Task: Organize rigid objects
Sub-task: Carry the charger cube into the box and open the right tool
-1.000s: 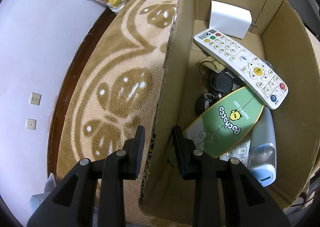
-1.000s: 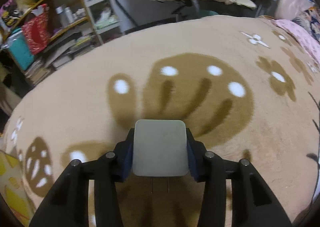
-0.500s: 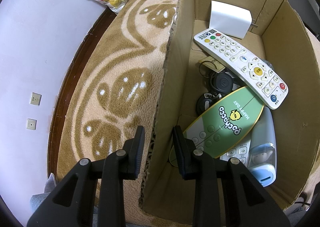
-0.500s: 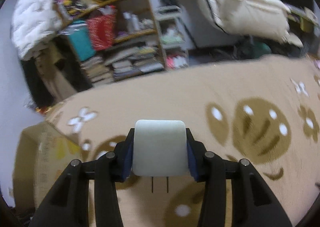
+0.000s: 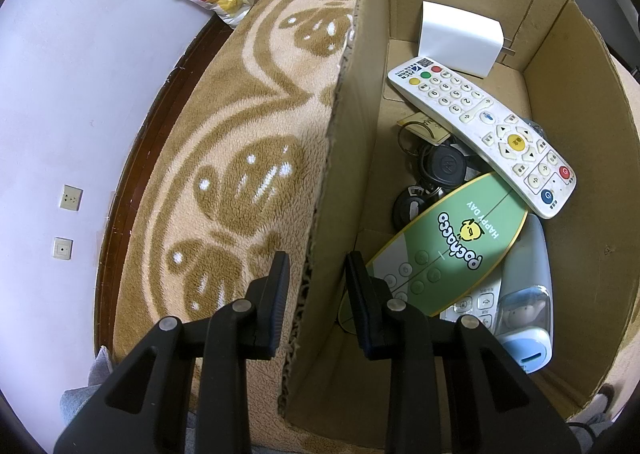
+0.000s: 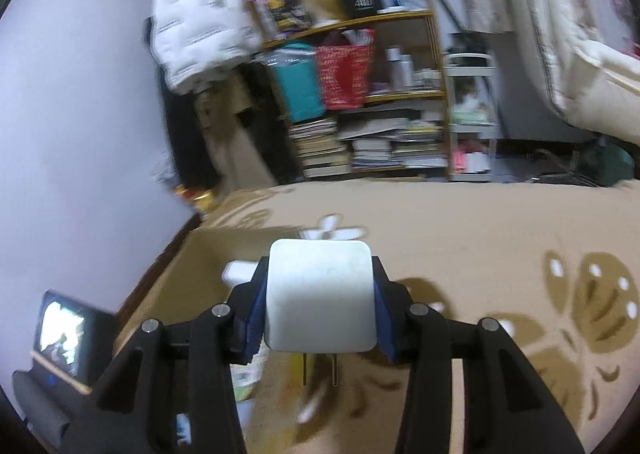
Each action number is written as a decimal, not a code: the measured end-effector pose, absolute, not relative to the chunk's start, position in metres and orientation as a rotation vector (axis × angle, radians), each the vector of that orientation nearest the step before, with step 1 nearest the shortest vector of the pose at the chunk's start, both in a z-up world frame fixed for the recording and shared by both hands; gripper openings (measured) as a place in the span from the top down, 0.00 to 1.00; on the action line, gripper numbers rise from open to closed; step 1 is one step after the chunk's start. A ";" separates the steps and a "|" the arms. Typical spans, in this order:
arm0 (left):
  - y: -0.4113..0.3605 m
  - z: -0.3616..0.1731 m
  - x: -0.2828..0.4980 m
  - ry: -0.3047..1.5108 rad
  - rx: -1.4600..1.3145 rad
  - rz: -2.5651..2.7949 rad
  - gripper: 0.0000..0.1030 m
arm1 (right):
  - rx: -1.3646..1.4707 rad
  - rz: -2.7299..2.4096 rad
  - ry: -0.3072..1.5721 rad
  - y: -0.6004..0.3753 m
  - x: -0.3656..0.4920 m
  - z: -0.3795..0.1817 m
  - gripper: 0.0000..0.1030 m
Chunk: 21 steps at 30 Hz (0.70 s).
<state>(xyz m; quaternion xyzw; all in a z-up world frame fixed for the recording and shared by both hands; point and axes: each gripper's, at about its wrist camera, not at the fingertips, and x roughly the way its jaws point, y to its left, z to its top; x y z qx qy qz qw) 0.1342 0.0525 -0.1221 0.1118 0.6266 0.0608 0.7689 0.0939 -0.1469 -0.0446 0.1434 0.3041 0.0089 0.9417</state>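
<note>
Carpeted floor carries the cardboard box (image 5: 580, 158). Left gripper (image 5: 316, 286) straddles its near wall, apparently without pinching. Right gripper (image 6: 320, 306), clamped on a white charger (image 6: 320, 294), has swung from open carpet toward the box ahead; drop-off looks next.

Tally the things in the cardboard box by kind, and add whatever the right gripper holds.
Wall chargers: 2, one in the box, one in the right gripper
Remotes: 3, white, green, a third beneath
Black key fobs: 2
Pale blue device: 1
Total: 8
</note>
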 end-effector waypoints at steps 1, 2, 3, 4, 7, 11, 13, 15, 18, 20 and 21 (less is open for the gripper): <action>0.053 -0.122 0.134 1.360 0.242 0.132 0.72 | 0.286 0.048 0.622 -0.138 0.094 -0.045 0.53; 0.053 -0.122 0.134 1.360 0.242 0.132 0.72 | 0.275 0.069 0.624 -0.131 0.092 -0.047 0.53; 0.053 -0.122 0.134 1.360 0.242 0.132 0.72 | 0.261 0.089 0.630 -0.123 0.092 -0.048 0.53; 0.053 -0.122 0.134 1.360 0.241 0.132 0.72 | 0.252 0.103 0.633 -0.118 0.092 -0.049 0.53; 0.054 -0.122 0.135 1.361 0.237 0.130 0.72 | 0.227 0.143 0.649 -0.101 0.090 -0.055 0.53; 0.055 -0.123 0.135 1.362 0.232 0.129 0.72 | 0.244 0.155 0.680 -0.097 0.091 -0.065 0.53; 0.055 -0.123 0.136 1.362 0.229 0.129 0.72 | 0.265 0.161 0.692 -0.101 0.092 -0.068 0.53; 0.055 -0.124 0.136 1.363 0.227 0.129 0.72 | 0.274 0.158 0.699 -0.103 0.092 -0.070 0.53; 0.055 -0.124 0.136 1.363 0.227 0.128 0.72 | 0.282 0.156 0.715 -0.105 0.093 -0.073 0.53; 0.056 -0.124 0.136 1.363 0.224 0.128 0.72 | 0.283 0.156 0.731 -0.106 0.094 -0.076 0.53; 0.056 -0.125 0.137 1.363 0.221 0.128 0.72 | 0.274 0.154 0.727 -0.106 0.093 -0.077 0.52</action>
